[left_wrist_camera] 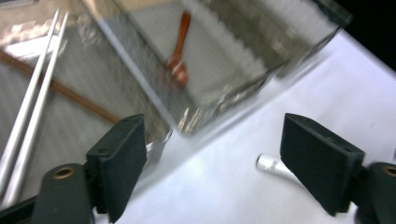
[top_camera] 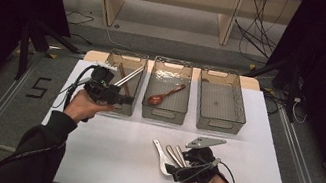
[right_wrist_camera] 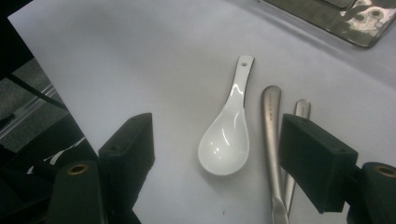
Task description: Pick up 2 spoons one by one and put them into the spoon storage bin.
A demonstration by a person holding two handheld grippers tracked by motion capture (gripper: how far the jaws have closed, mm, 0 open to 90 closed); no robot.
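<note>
My left gripper (top_camera: pixel 122 98) hovers at the front wall of the left clear bin (top_camera: pixel 128 55), held from the left by a hand in a dark sleeve. Its jaws stand open with nothing between them (left_wrist_camera: pixel 210 163). That bin holds metal chopsticks (left_wrist_camera: pixel 32 107) and a wooden chopstick (left_wrist_camera: pixel 70 95). A wooden spoon (top_camera: pixel 165 94) lies in the middle bin (top_camera: pixel 172 63). My right gripper (top_camera: pixel 179 168) rests low at the table's front, jaws open (right_wrist_camera: pixel 219 158). Just ahead of it lie a white ceramic spoon (right_wrist_camera: pixel 229 135) and two metal utensil handles (right_wrist_camera: pixel 271 130).
A third clear bin (top_camera: pixel 220 73) at the right has nothing in it. The white table (top_camera: pixel 113 159) has bare room at its front left. A metal handle tip (left_wrist_camera: pixel 271 164) lies on the table by the left gripper's right jaw. Shelving and cables stand behind the table.
</note>
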